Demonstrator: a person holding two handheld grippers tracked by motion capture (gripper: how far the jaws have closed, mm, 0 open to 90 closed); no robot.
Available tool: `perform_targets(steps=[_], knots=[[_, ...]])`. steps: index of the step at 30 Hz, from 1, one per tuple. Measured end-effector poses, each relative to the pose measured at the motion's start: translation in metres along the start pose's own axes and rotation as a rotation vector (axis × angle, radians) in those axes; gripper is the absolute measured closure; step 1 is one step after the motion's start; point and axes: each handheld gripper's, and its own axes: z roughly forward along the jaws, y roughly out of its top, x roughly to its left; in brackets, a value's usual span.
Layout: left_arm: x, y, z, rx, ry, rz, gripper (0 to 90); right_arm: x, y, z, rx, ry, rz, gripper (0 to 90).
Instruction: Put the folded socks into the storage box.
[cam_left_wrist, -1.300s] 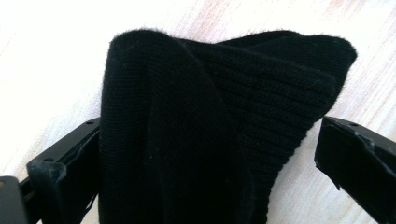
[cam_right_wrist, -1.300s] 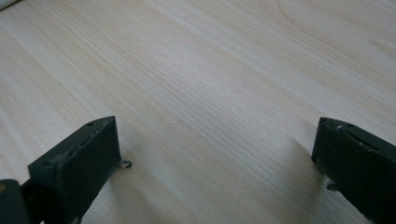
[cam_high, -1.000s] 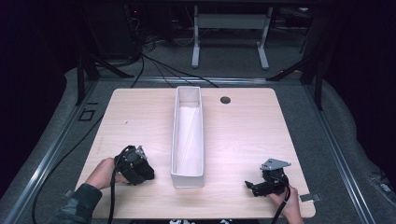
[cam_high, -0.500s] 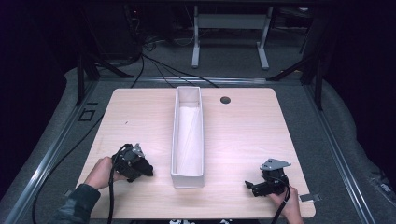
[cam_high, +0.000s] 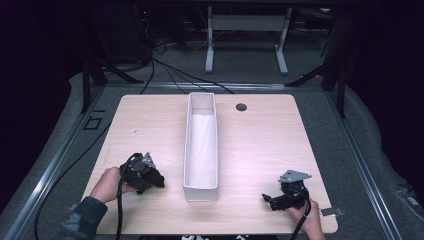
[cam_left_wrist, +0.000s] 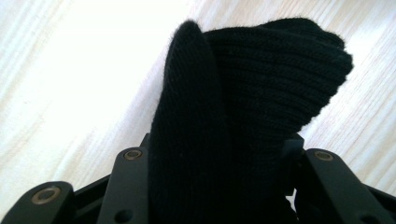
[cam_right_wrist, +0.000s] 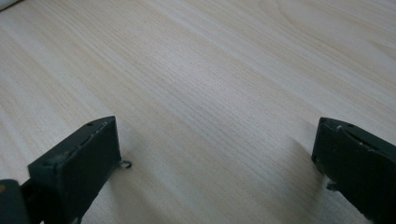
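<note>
A black knitted cloth (cam_left_wrist: 252, 107) stands bunched up between the jaws of my left gripper (cam_left_wrist: 219, 158), which is shut on it just above the pale wood. In the high view the left gripper (cam_high: 159, 181) lies at the front left of the table, pointing right toward the white box, with a hand behind it. My right gripper (cam_high: 267, 199) rests at the front right, pointing left. Its jaws stand wide apart over bare wood in the right gripper view (cam_right_wrist: 215, 154), with nothing between them.
A long narrow white box (cam_high: 186, 150) runs front to back along the middle of the wooden table (cam_high: 260, 145). A dark round hole (cam_high: 241, 107) sits near the far edge. Cables trail off the table's left side, and dark floor surrounds it.
The left gripper looks narrower than a second ago and has shifted a little to the left. The right gripper and the box have not moved.
</note>
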Motion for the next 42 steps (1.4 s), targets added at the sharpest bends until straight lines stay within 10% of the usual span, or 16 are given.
perform_targets(steps=[42], knots=[[0.006, 0.032, -0.056, -0.031, 0.070, 0.081, 54.0, 0.000, 0.000, 0.000, -0.001, -0.001, 0.003, 0.5]])
